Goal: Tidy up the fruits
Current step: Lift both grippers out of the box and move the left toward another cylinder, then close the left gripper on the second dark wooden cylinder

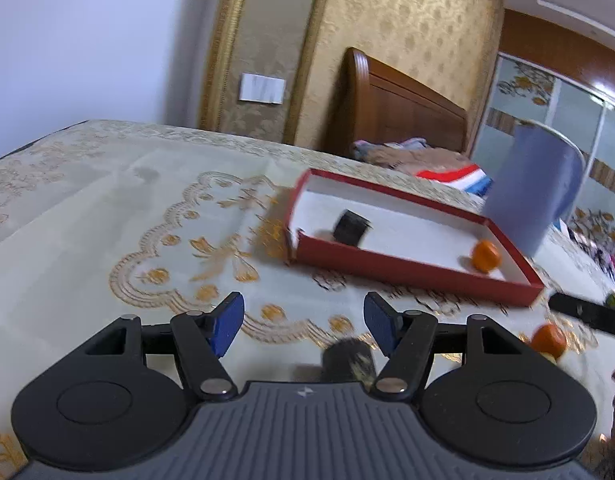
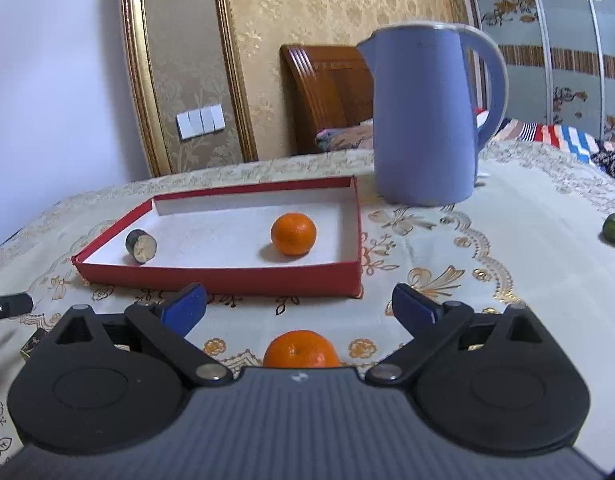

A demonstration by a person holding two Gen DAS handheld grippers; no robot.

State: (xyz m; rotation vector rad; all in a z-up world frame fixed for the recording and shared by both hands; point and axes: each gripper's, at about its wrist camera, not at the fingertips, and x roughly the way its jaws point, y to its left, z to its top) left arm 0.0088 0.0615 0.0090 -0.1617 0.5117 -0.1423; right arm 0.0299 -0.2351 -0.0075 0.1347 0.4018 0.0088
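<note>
A shallow red box [image 2: 227, 278] lies on the patterned tablecloth. It holds an orange [image 2: 293, 234] and a dark cylinder-shaped piece with a pale cut end [image 2: 141, 245]. My right gripper [image 2: 299, 310] is open wide, and a second orange [image 2: 301, 350] sits on the cloth between its fingers, touched by neither pad. In the left wrist view the same box [image 1: 407, 270] lies ahead to the right with its orange [image 1: 485, 255] and dark piece [image 1: 349, 227]. My left gripper [image 1: 303, 324] is open. A blurred dark cylinder [image 1: 349, 360] lies on the cloth near its right finger, not gripped.
A tall blue kettle [image 2: 423, 120] stands just behind the box's right end. A small green fruit [image 2: 613, 229] lies far right on the cloth. A wooden headboard [image 2: 327, 92] and bedding lie beyond the table. The right gripper's finger [image 1: 587, 312] shows at the left wrist view's right edge.
</note>
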